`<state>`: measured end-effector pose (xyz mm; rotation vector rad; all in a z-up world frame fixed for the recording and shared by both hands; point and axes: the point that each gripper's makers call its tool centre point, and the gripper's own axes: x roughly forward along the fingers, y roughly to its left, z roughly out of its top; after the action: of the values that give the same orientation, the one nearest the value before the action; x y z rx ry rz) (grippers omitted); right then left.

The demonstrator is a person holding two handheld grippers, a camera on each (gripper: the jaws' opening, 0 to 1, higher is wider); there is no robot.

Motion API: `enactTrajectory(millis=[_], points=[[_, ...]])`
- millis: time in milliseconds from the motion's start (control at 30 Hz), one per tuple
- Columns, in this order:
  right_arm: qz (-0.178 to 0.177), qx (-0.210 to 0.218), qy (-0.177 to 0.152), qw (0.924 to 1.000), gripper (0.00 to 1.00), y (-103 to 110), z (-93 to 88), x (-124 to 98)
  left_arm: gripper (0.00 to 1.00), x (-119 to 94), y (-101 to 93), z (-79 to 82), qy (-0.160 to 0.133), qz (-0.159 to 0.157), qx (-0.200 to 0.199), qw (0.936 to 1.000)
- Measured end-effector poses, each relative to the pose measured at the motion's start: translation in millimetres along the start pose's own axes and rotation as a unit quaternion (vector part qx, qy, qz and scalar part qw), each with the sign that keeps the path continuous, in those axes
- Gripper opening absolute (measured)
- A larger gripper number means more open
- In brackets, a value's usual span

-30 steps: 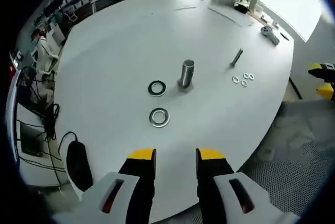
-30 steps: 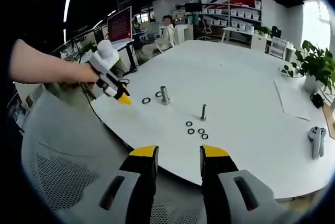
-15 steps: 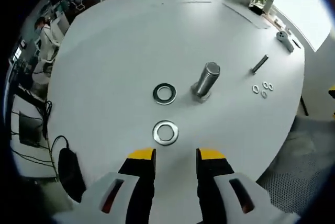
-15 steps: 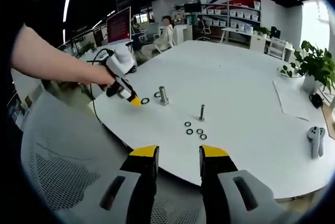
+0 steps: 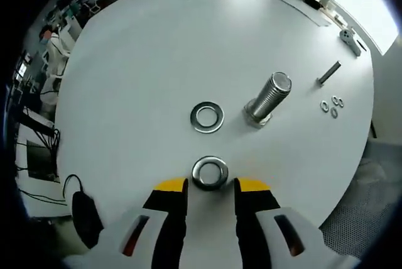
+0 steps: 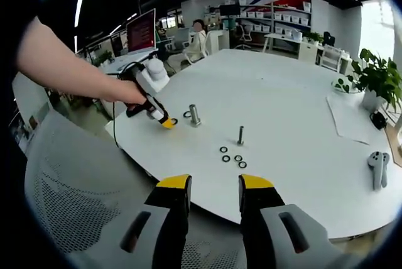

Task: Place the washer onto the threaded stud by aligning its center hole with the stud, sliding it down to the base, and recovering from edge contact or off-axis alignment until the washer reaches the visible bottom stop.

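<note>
Between the spread jaws of our left gripper lay 1 washer, flat on the white table; beyond their tips stood the threaded stud. Ahead of our right gripper, jaws apart and gripping nothing, the stud stood far off.

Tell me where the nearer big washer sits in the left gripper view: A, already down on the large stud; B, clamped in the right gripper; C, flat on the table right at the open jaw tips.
C: the nearer washer lies flat between the left gripper tips, apart from the large stud.
</note>
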<state>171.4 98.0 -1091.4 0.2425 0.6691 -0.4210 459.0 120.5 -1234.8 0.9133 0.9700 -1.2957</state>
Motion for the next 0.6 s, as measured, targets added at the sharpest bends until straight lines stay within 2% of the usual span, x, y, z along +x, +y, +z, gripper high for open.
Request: enactTrajectory(millis=[67,200,367,400,600], points=[[0.000,0.000,0.000,1.0000,0.33,-0.2,0.0,0.0,0.28,1.4,-2.1,-0.6,0.001,-0.006,0.021,0.9998],[-0.001,0.000,-0.001,1.0000,0.33,-0.6,0.3,-0.1,0.27,8.4,7.0,3.6,0.027,-0.012,0.027,0.9992],[-0.001,-0.001,0.000,1.0000,0.33,-0.6,0.0,-0.4,0.22,10.1,14.2,5.5,0.044,-0.015,0.029,0.9985],[-0.001,-0.001,0.000,1.0000,0.33,-0.8,0.0,-0.5,0.21,8.0,13.4,0.7,0.045,-0.014,0.028,0.9985],[-0.002,0.000,0.000,1.0000,0.32,-1.3,-0.4,-1.3,0.21,9.6,10.9,0.7,0.068,-0.018,0.038,0.9968]])
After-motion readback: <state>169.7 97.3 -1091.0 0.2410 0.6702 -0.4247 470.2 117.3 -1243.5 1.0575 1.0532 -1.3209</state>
